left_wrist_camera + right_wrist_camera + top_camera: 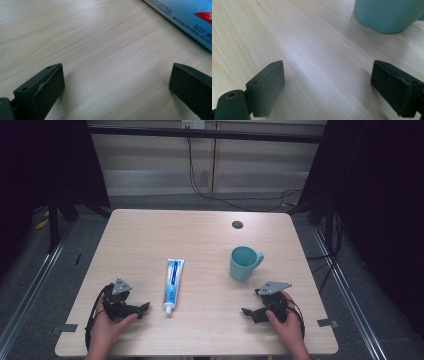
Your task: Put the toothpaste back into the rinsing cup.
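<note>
A blue and white toothpaste tube (173,284) lies lengthwise on the wooden table (150,235), cap toward the near edge. A teal mug (243,263) stands upright to its right, handle pointing right. My left gripper (144,308) rests on the table left of the tube's cap, jaws wide apart over bare wood; in the left gripper view (116,82) the tube (190,20) lies at the upper right. My right gripper (246,312) rests near the front right, below the mug, open with nothing between its jaws; in the right gripper view (328,82) the mug (387,15) stands ahead at the top right.
A small dark round hole (237,224) marks the table's far right area. Cables (220,195) trail over the floor behind the table. Metal rails run along both sides of the table, and dark frame posts stand at the back.
</note>
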A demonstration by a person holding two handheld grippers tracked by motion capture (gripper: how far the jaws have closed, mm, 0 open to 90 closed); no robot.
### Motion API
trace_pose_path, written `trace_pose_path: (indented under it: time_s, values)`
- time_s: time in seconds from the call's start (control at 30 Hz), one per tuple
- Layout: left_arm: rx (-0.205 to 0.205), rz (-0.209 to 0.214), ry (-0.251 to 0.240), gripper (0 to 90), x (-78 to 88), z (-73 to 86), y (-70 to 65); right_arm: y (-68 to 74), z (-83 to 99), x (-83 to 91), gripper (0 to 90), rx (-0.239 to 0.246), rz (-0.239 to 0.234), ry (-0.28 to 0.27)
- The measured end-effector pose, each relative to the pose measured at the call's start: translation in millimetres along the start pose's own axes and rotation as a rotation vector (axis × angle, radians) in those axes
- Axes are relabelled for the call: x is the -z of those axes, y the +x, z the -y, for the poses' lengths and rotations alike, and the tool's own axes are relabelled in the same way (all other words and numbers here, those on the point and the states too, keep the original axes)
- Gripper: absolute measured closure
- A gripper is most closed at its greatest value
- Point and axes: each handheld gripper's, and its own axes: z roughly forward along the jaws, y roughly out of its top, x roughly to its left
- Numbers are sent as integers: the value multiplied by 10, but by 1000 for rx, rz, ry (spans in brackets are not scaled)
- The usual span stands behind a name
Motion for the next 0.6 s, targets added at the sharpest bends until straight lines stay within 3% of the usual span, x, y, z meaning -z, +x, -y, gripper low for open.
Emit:
trace_pose_path:
  time_s: [0.17, 0.4, 0.47, 0.5, 0.53, 0.6]
  values:
    - [9, -1, 3, 0, -1, -3, -8, 0, 0, 0, 114, 0, 0, 0]
    - [16, -7, 146, 40, 27, -156, -20, -1, 0, 0, 114, 0, 0, 0]
    - [20, -6, 155, 81, 28, -173, -17, -1, 0, 0, 115, 0, 0, 0]
    - [37, 3, 181, 81, 46, -212, -2, 0, 0, 0, 115, 0, 0, 0]
    - [65, 15, 207, 163, 59, -255, 17, 0, 0, 0, 114, 0, 0, 0]
    - [90, 17, 244, 161, 59, -293, 31, -1, 0, 0, 115, 0, -1, 0]
